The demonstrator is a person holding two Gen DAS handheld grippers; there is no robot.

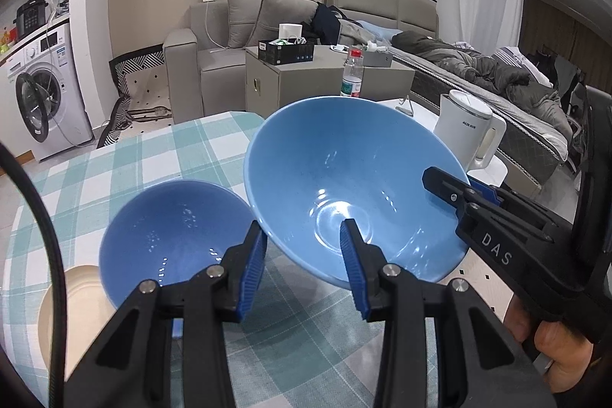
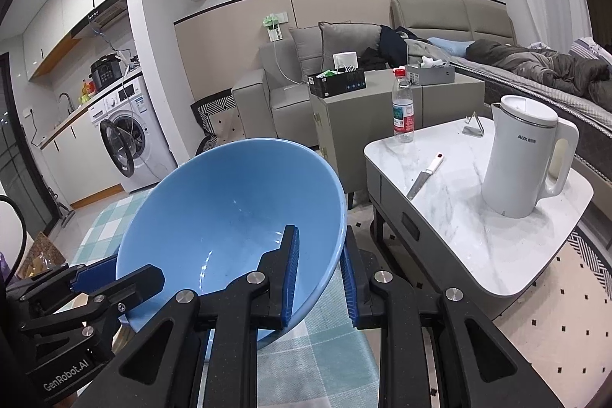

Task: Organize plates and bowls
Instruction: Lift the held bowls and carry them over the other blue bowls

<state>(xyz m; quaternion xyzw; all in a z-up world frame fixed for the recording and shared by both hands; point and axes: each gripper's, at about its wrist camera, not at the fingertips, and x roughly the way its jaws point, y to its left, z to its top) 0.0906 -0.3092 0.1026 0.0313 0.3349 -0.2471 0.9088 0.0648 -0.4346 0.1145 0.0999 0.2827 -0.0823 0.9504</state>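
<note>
A large light-blue bowl (image 1: 344,171) (image 2: 229,201) hangs tilted above the checked table, held at two sides of its rim. My left gripper (image 1: 302,236) (image 2: 114,274) is shut on the near left rim, one finger inside the bowl and one outside. My right gripper (image 2: 319,266) (image 1: 470,190) is shut on the opposite rim in the same way. A smaller, darker blue bowl (image 1: 168,236) lies low at the left, just beside my left gripper's outer finger. A cream plate (image 1: 72,297) shows partly beneath that small bowl.
The green-and-white checked tablecloth (image 1: 153,155) covers the table below. To the right stands a marble side table (image 2: 459,236) with a white kettle (image 2: 524,159), a water bottle (image 2: 403,113) and a knife (image 2: 424,174). A person's hand (image 1: 554,343) holds the right gripper.
</note>
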